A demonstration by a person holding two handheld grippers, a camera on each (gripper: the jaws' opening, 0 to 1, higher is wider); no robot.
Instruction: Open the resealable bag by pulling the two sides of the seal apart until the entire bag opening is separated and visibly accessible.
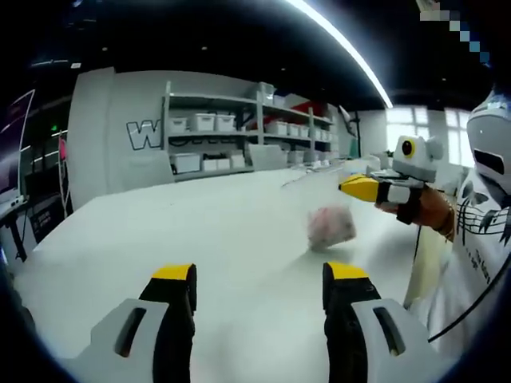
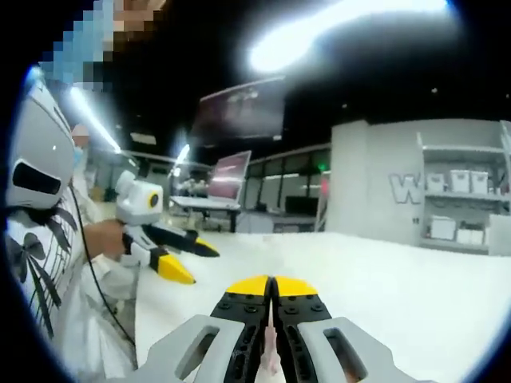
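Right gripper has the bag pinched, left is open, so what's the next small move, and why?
Probably bring the open left gripper to the resealable bag and pinch the seal's free side: the right gripper is shut on one strip, and the left holds nothing.

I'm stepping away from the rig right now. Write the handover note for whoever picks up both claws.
Left claw: open, holding nothing, above the white table, pointed toward the bag.
Right claw: shut on a thin strip of the bag, holding it up off to the left claw's right.
Bag: clear film with blurred pink contents in its lower part. I cannot tell if it touches the table.
Done: one side of the bag gripped.
Left: take the opposite side of the seal with the left claw and pull apart along the full opening. The seal's state is too blurred to judge.
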